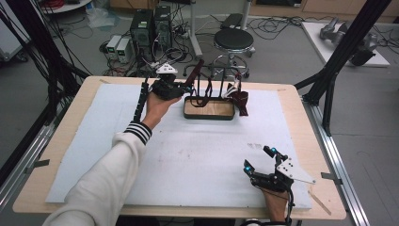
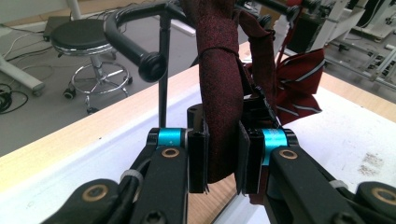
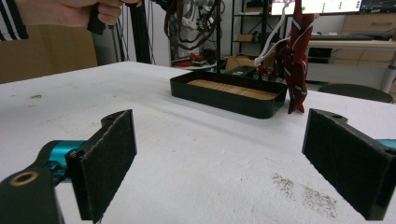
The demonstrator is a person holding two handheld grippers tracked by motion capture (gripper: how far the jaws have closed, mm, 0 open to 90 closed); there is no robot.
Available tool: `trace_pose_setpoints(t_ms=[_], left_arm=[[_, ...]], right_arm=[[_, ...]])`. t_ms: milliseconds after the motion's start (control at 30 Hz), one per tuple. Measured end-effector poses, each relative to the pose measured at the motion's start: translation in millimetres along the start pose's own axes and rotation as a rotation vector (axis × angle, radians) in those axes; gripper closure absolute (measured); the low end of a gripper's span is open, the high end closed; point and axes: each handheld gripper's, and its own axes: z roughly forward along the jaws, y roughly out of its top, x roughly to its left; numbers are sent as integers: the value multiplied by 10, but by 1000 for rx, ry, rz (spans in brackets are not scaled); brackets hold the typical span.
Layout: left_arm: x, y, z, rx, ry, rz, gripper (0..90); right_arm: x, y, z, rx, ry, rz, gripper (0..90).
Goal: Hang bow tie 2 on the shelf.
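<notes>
A dark red tie (image 2: 219,93) hangs over an arm of a black rack (image 2: 135,42), and my left gripper (image 2: 223,158) is shut on its lower end, pads pressing both sides. From above, the left gripper (image 1: 182,87) sits at the rack's left end, over the rack's black tray with a wooden floor (image 1: 209,116). A red striped tie (image 1: 242,101) hangs at the rack's right end and shows behind the held tie (image 2: 299,84). My right gripper (image 1: 259,159) rests near the table's front right, open, nothing between its pads (image 3: 112,158).
White foam sheet (image 1: 197,150) covers the wooden table. The black tray (image 3: 229,95) and the striped tie (image 3: 296,56) stand ahead of the right gripper. A stool (image 1: 234,40), computers (image 1: 150,26) and cables lie on the floor behind the table.
</notes>
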Motion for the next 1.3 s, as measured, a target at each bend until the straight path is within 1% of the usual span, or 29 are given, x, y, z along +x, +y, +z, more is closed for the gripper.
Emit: trace_pose_setpoints(t_ms=[200, 533, 667, 800, 933, 1033, 1200, 1300], left_arm=[[52, -24, 28, 1, 15, -16, 777], [98, -59, 87, 6, 35, -20, 777], [102, -74, 107, 27, 55, 3, 777], [102, -79, 115, 36, 64, 9, 777], [106, -105, 145, 72, 75, 18, 776], [118, -123, 163, 86, 80, 10, 777], [135, -148, 177, 117, 82, 19, 777], [151, -166, 181, 131, 85, 9, 776]], right_arm=[[0, 0, 0, 0, 1, 0, 90], [-1, 2, 3, 3, 0, 0, 90], [0, 2, 2, 3, 0, -1, 91], [0, 1, 3, 2, -2, -4, 91], [0, 1, 3, 2, -1, -3, 90], [-1, 1, 3, 2, -1, -5, 91], [0, 2, 2, 3, 0, 0, 91], [-1, 1, 3, 2, -1, -4, 91]])
